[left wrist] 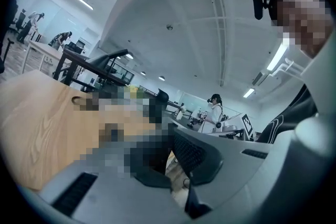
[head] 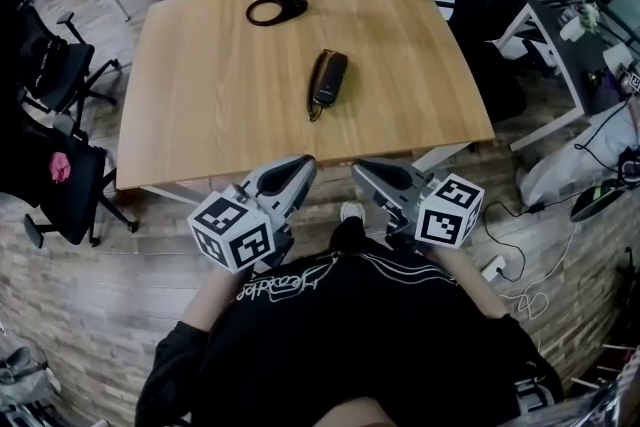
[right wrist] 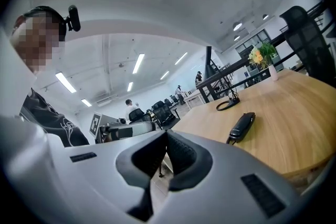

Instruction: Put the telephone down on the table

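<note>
Open office, wooden table (head: 200, 115) | telephone (head: 328, 80) flat at mid-table, cord curled along its left | left gripper (head: 303, 163) and right gripper (head: 362, 171) off the near edge, well apart from it, both clenched on nothing | risk: cord snagged, handset dragged if touched now

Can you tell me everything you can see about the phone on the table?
The telephone is a black handset that looks like plastic, long and slim with rounded ends. It lies flat near the middle of the light wooden table, pointing lengthways away from the person. A thin dark cord runs along its left side and curls at the near end. Only the table and its own cord touch it, and nothing is holding it.
</note>
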Demonstrator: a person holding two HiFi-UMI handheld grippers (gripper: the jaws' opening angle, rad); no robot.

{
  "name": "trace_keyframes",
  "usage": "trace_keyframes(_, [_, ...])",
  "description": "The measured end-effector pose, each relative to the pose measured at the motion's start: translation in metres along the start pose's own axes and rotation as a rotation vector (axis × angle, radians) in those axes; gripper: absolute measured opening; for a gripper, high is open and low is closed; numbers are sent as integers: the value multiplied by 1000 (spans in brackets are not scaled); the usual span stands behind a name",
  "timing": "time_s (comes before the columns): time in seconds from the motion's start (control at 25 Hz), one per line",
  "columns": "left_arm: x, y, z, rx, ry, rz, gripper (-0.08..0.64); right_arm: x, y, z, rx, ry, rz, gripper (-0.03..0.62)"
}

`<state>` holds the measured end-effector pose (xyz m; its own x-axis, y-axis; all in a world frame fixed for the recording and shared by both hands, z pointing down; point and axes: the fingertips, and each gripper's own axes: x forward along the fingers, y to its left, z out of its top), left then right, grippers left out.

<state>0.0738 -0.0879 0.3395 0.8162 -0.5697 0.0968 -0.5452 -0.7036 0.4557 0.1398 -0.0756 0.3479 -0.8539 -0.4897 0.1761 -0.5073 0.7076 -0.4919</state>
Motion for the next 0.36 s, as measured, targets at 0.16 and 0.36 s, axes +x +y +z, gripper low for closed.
trace_keyframes(0.16, [0,2,-3,60,15,39,7,-2,2,0,1,-5,0,38])
trace_keyframes(0.36, [2,-1,-4,32,8,24,8,-7,1,-2,10,-9,-5,38])
